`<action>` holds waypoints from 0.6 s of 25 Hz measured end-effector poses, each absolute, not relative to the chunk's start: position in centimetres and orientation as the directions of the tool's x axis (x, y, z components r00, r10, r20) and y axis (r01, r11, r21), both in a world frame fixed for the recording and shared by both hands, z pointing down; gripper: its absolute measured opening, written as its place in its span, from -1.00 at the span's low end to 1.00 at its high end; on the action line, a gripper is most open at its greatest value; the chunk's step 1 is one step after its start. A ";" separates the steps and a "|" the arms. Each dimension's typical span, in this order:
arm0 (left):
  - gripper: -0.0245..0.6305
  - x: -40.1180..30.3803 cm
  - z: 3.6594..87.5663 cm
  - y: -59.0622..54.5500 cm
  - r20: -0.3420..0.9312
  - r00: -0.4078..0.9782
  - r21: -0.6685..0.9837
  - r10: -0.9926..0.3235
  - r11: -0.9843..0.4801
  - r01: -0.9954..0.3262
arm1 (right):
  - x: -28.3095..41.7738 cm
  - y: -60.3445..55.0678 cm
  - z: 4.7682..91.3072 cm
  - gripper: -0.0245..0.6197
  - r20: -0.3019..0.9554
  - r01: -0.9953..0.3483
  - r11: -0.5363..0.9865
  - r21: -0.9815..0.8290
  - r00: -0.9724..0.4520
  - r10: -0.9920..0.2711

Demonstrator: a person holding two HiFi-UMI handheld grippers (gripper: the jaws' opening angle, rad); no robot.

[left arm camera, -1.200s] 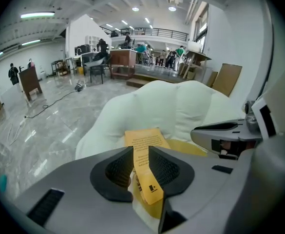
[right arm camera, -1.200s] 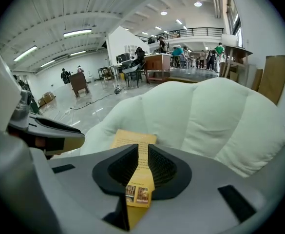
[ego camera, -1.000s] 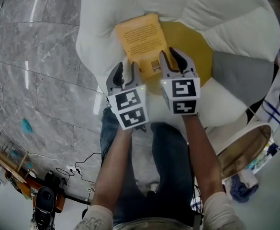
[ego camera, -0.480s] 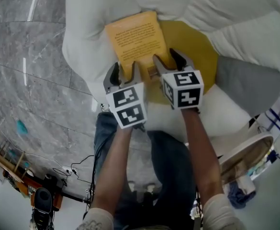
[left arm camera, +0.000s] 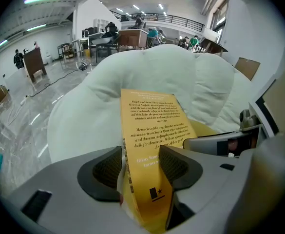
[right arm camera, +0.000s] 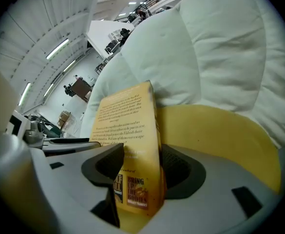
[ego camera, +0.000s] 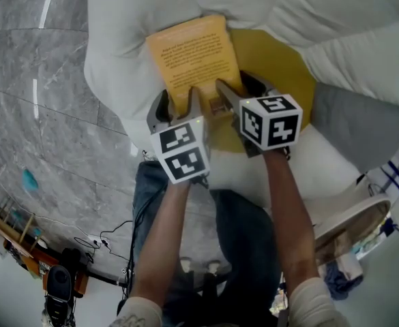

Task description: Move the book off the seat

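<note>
We look down on a big white armchair [ego camera: 117, 60] whose puffy back and arms wrap round a yellow seat [ego camera: 281, 67]. The book [ego camera: 196, 53], a yellow paperback, lies on that seat with its far end propped against the white back cushion. So nothing of the task is done yet: the book has not left the seat. We hold both grippers side by side at the book's near edge. The left gripper [ego camera: 178, 104] has its jaws spread wide, having just been opening, and the near left part of the book stands between them; we judge the pads are not squeezing it. The right gripper [ego camera: 238, 87] is the same: its jaws are wide, also just opened, with the near right part of the book between them and no grip on it. What is left, as we judge it, is the whole job: close on the book, lift it clear of the cushion, and set it down somewhere off the chair.
</note>
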State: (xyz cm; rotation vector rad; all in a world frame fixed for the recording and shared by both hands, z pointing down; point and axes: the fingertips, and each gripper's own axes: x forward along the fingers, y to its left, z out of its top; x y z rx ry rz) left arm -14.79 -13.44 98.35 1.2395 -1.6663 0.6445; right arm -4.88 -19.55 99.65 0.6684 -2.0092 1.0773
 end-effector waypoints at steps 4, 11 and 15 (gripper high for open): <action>-0.21 -14.6 98.5 -13.5 0.897 -0.039 0.132 -0.440 0.351 -0.927 | -4.8 -19.6 99.6 -0.16 0.810 -0.734 0.511 -0.448 -0.575 -0.115; -0.26 -14.4 98.2 -13.5 0.901 -0.019 0.146 -0.434 0.345 -0.927 | -4.7 -19.5 98.9 -0.17 0.822 -0.746 0.534 -0.398 -0.548 -0.153; -0.26 -14.7 97.7 -13.6 0.900 -0.025 0.134 -0.435 0.332 -0.934 | -4.9 -19.2 98.3 -0.18 0.823 -0.755 0.532 -0.384 -0.541 -0.174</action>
